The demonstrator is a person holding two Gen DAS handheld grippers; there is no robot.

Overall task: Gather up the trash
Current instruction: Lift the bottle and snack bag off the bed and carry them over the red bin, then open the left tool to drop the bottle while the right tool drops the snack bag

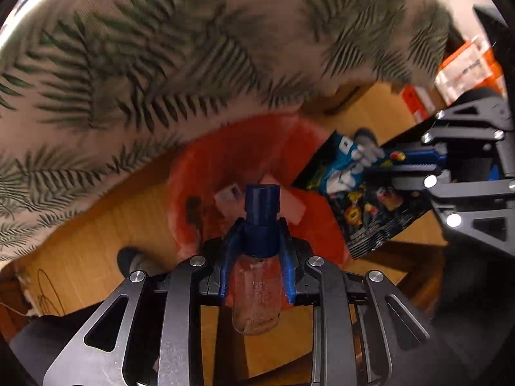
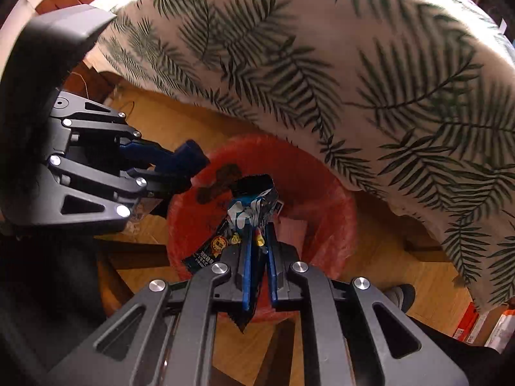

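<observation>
Left wrist view: left gripper [image 1: 257,241] clamps a clear bottle [image 1: 256,292] by its blue-capped neck, above the red-lined bin [image 1: 206,173]. To its right, right gripper [image 2: 259,244] pinches a dark snack wrapper [image 2: 251,206] over the same bin. Suggest: centre each item over the opening before letting go; wrapper may cling.

Lighting's warm and kinda dim in both views, with everything going orange-yellow on the wooden floor [image 1: 96,199]. The leaf-print cloth [image 1: 145,64] is smeared with motion blur in the left view, noticeably sharper in the right one. Heavy fisheye bending, plus black vignette in the corners. Bright glare runs along the top-left edge of both pictures. Metal bolts on the gripper frames catch little white hotspots. Bottom corners sink into deep shadow.
</observation>
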